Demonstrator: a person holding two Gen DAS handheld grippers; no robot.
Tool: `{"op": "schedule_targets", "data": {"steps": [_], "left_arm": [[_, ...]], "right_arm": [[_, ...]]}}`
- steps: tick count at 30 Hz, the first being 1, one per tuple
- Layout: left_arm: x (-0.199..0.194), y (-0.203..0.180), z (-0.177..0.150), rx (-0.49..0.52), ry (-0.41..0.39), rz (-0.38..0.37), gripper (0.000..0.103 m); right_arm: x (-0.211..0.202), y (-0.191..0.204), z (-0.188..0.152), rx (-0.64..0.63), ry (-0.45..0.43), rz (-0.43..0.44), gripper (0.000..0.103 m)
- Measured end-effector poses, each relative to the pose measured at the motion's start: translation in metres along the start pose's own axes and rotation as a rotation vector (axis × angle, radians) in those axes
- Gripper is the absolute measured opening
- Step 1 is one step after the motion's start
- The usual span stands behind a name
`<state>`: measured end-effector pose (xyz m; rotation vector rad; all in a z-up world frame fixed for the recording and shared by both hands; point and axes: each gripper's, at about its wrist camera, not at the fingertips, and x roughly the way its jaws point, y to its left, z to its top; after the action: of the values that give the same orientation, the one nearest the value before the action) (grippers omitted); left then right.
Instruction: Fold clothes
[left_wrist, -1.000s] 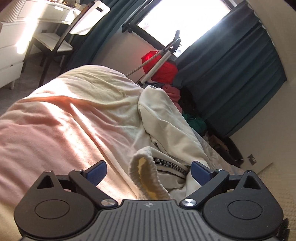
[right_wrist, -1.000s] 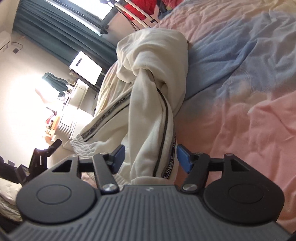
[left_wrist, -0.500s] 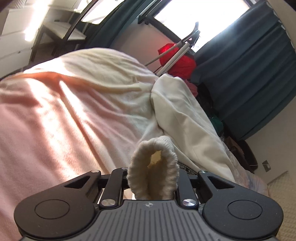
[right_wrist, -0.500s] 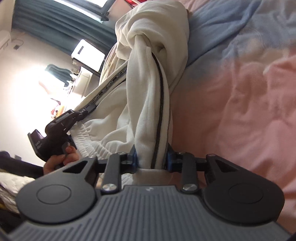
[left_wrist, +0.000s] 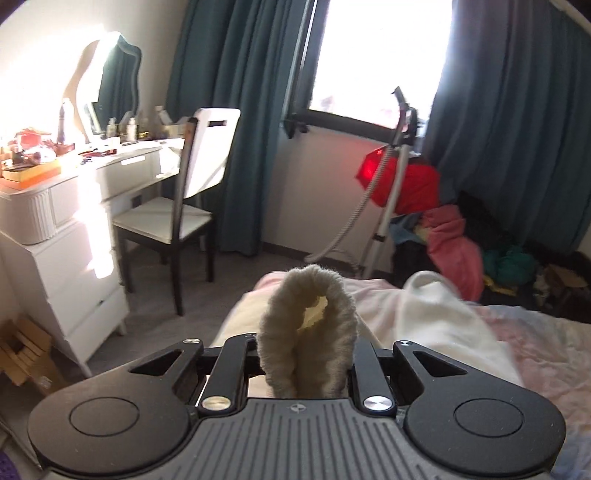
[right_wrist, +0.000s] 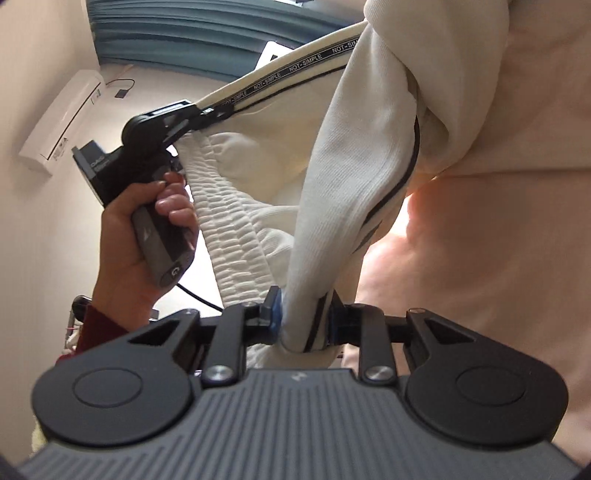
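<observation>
Both tongs had the cream sweatpants (right_wrist: 354, 155) up off the bed (left_wrist: 535, 343). Left tongs (left_wrist: 308, 354) were clamped on the ribbed cuff (left_wrist: 308, 314); right tongs (right_wrist: 304, 317) were closing, pads pressing a bunched striped leg. The waistband (right_wrist: 229, 221) hung between them.

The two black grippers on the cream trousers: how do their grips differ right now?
The left gripper clamps the thick ribbed waistband, which loops up between its fingers. The right gripper, jaws closing, pinches smoother cream cloth by the black-edged side stripe. Blue pads show on the right gripper only. Both hold the same cream trousers, off the bed.
</observation>
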<state>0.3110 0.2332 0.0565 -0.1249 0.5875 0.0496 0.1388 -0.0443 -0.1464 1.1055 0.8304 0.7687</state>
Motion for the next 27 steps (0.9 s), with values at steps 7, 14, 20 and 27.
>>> {"op": "schedule_targets", "data": {"steps": [7, 14, 20, 27], "left_arm": [[0.102, 0.07, -0.045, -0.059, 0.155, 0.068, 0.027], [0.091, 0.079, -0.052, -0.06, 0.132, 0.098, 0.081], [0.028, 0.054, -0.05, 0.005, 0.051, 0.116, 0.095], [-0.04, -0.011, -0.081, -0.019, -0.018, -0.026, 0.1]], "right_arm": [[0.073, -0.012, 0.004, -0.145, 0.14, -0.153, 0.028], [0.061, 0.012, 0.016, -0.278, 0.202, -0.211, 0.058], [0.0, 0.049, 0.027, -0.444, 0.133, -0.256, 0.083], [-0.118, 0.082, 0.046, -0.635, -0.028, -0.39, 0.082]]}}
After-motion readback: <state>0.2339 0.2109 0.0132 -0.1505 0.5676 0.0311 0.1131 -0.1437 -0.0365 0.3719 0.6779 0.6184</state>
